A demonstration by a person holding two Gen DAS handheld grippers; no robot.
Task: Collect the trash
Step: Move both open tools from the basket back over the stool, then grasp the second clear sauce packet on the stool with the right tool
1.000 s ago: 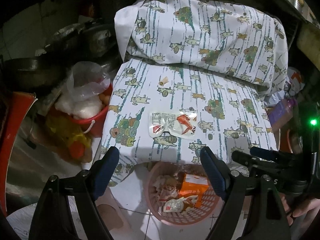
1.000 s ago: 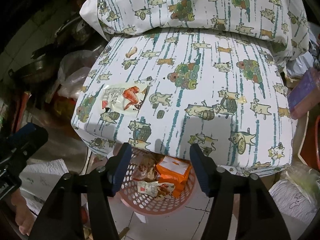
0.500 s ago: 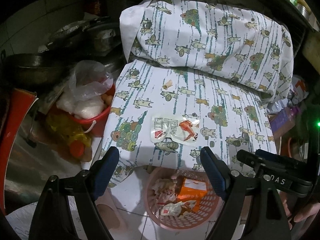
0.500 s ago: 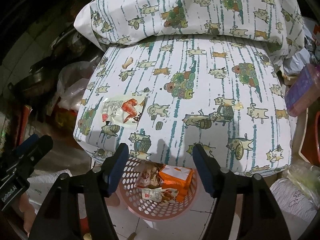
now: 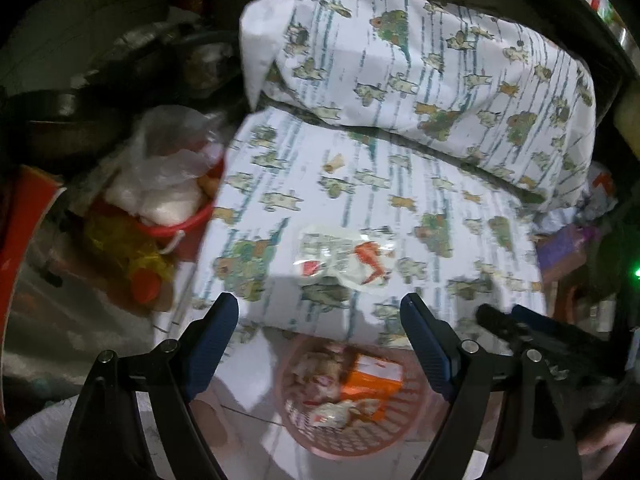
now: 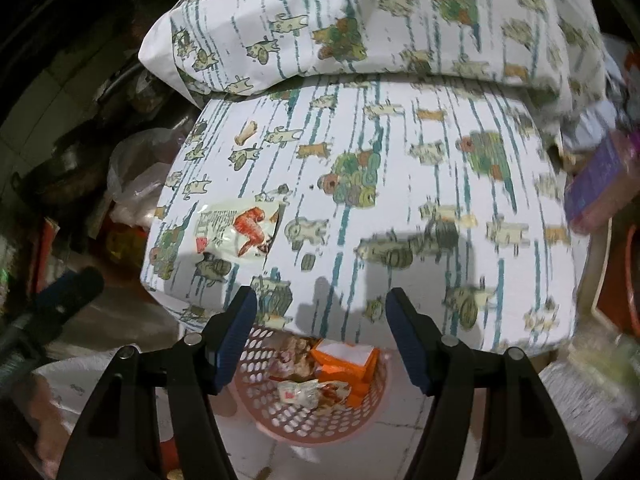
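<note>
White cloth (image 6: pixel 400 168) teal-striped (cartoon animals); pink basket (image 6: pixel 308 424); orange carton (image 6: pixel 344 360)

**One wrapper on the cushion, basket part full**

A flat, glossy white plastic snack wrapper (image 5: pixel 344 258) printed with a red-orange chicken wing lies face up near the front edge of the patterned seat cushion. Farther back lies a small tan scrap (image 5: pixel 334 163). Below the cushion's edge, on the tiled floor, stands a round pink perforated plastic basket (image 6: pixel 280 424) holding orange cartons (image 6: pixel 346 360) and crumpled wrappers (image 6: pixel 308 390).
</note>
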